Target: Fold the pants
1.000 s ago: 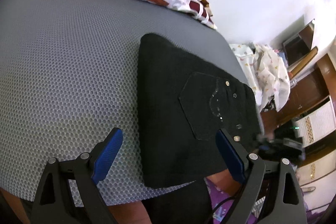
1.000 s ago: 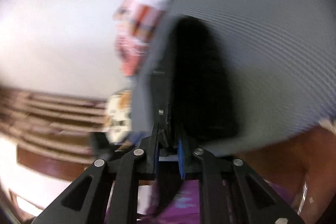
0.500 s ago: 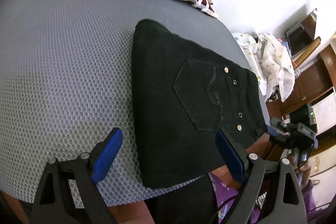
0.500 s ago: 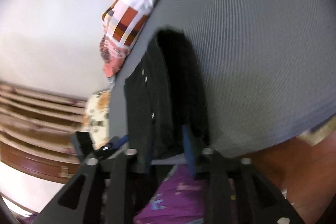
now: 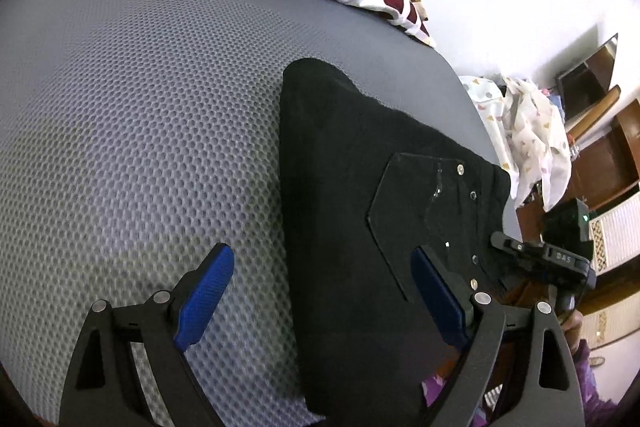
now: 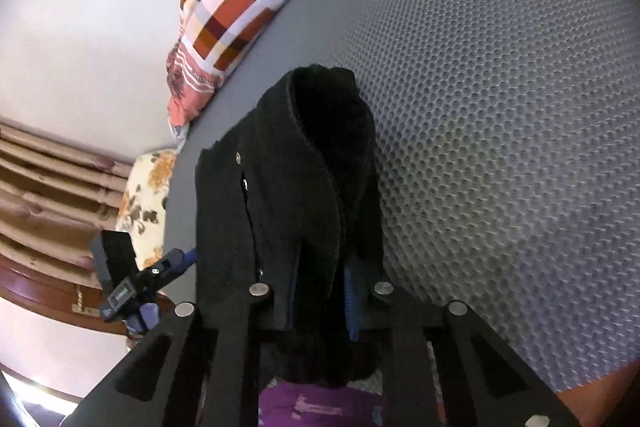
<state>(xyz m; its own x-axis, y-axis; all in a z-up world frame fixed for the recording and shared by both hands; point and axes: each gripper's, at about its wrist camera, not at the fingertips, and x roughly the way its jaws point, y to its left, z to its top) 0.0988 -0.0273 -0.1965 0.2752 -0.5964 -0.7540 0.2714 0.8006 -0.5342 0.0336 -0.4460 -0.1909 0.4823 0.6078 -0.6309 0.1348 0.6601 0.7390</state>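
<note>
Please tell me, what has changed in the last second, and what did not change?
The right gripper opened briefly, its jaws have just been closing again, and it now clamps the near edge of the black pants. Its view rolled and steadied. The left gripper stays open above the pants, holding nothing. The pants remain folded on the grey mat.

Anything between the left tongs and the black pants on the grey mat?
Nothing visible. The left tongs stand open just above the near edge of the black pants, with only bare grey mat beside it. The right tongs are already shut on the pants' other edge.
</note>
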